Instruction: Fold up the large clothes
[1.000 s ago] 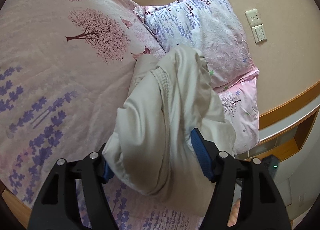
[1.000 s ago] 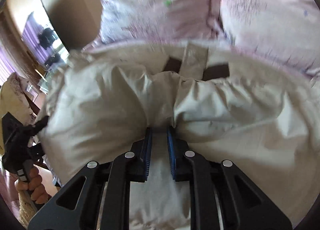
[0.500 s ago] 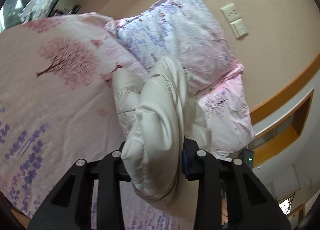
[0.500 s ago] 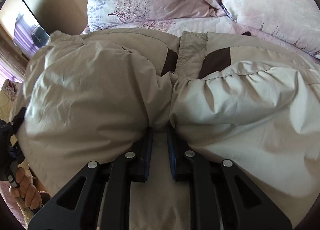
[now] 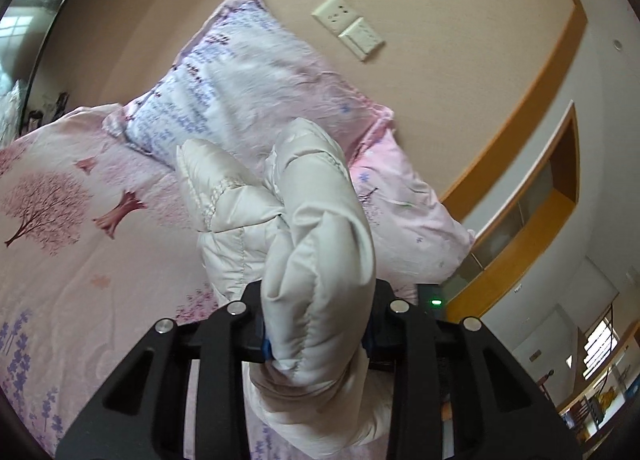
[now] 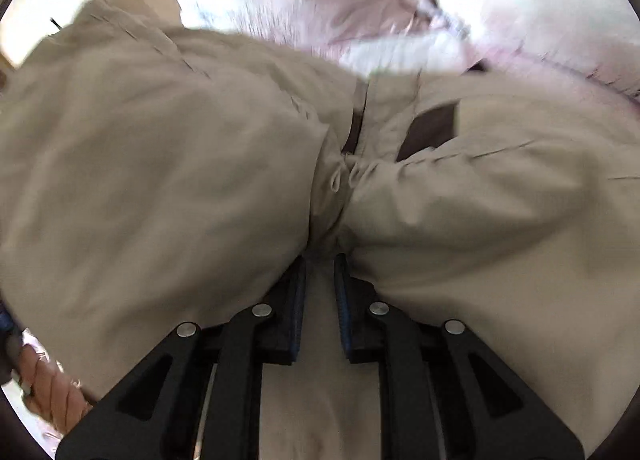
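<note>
A puffy cream jacket (image 5: 320, 220) lies bunched on the bed. In the left wrist view a thick padded fold of it stands up between the fingers of my left gripper (image 5: 316, 324), which is shut on it and holds it above the bedspread. In the right wrist view the same jacket (image 6: 160, 180) fills the picture, with dark brown patches and a front placket (image 6: 384, 112) beyond. My right gripper (image 6: 320, 264) points steeply down, shut on a pinched gather of the fabric. The fabric billows out to both sides of its fingers.
The bedspread (image 5: 60, 260) is pink with tree and lavender prints. A lilac-print pillow (image 5: 248, 88) and a pink pillow (image 5: 400, 212) lean at the headboard wall, under wall sockets (image 5: 348, 28). A wooden shelf (image 5: 520, 240) is at the right. A person's hand (image 6: 44, 392) shows at lower left.
My left gripper has shut on the jacket fold and risen with it, rolling as it went. My right gripper keeps its grip and has shifted slightly.
</note>
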`<state>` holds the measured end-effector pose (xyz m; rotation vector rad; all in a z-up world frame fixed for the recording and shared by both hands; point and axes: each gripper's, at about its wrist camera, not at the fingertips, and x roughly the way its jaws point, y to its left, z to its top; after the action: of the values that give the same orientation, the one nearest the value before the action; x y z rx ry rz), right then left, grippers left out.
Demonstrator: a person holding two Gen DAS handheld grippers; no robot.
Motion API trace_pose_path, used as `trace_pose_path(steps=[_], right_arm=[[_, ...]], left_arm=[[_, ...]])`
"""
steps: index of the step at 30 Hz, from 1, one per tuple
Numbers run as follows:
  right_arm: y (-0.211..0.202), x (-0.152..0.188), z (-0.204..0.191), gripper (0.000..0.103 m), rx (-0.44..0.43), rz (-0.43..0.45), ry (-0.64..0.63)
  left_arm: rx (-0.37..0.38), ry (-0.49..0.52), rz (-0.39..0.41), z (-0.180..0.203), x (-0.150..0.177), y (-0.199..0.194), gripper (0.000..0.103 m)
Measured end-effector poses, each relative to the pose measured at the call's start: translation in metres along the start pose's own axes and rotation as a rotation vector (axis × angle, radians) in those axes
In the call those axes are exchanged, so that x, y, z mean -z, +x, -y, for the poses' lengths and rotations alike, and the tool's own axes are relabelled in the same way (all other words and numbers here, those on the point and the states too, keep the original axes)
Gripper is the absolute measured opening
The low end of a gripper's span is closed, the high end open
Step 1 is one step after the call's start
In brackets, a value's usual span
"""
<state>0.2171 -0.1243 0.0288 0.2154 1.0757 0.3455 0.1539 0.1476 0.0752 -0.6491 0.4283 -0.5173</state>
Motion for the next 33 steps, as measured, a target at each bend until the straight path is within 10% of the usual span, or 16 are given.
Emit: trace_pose_path(steps=[3, 14, 19, 23, 33], right_arm=[[-0.031, 0.007, 0.004, 0.016, 0.044, 0.093, -0.025], [0.016, -0.011, 0.017, 0.016, 0.057, -0.022, -0.013], [-0.043, 0.011, 0.041, 0.016, -0.066, 0.108, 0.029], [-0.084, 0.03, 0.068, 0.016, 0.022, 0.222, 0.06], [-0.053, 0.022, 0.105, 0.016, 0.0, 0.162, 0.123]], left_arm=[[0.001, 0.022, 0.002, 0.008, 0.001, 0.001, 0.032], [0.031, 0.079, 0.004, 0.039, 0.006, 0.01, 0.032], [0.064, 0.136, 0.005, 0.064, 0.012, 0.014, 0.032], [0.091, 0.174, -0.001, 0.084, 0.017, 0.02, 0.032], [0.177, 0.282, -0.053, 0.145, 0.053, 0.052, 0.034]])
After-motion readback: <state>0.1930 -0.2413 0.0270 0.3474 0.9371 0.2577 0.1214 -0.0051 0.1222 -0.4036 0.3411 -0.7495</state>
